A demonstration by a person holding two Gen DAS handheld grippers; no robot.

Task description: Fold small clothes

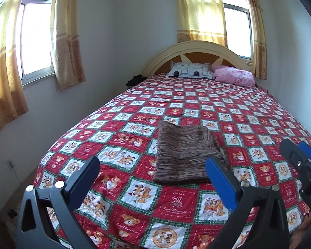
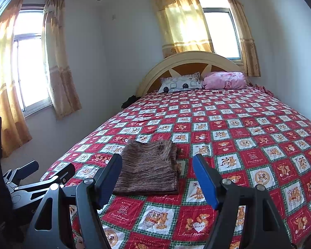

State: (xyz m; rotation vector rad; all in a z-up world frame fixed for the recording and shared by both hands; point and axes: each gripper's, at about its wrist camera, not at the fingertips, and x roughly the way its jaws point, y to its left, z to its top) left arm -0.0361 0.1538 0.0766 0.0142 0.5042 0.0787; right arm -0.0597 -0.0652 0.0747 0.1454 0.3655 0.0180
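A brown striped knit garment (image 1: 182,151) lies folded into a flat rectangle on the red patchwork bedspread (image 1: 134,112), near the foot of the bed. My left gripper (image 1: 153,166) hovers open just short of it, nothing between its blue-padded fingers (image 1: 219,184). In the right wrist view the same garment (image 2: 149,166) lies ahead of my right gripper (image 2: 157,164), which is open and holds nothing. Each gripper shows in the other's view: the right one (image 1: 300,157) at the right edge, the left one (image 2: 41,174) at the lower left.
A patterned pillow (image 1: 189,70) and a pink bundle of bedding (image 1: 234,74) rest against the arched headboard (image 1: 197,49). A dark heap (image 1: 135,79) sits beside the bed's far left corner. Curtained windows (image 1: 35,39) line the walls. Floor runs along the bed's left side.
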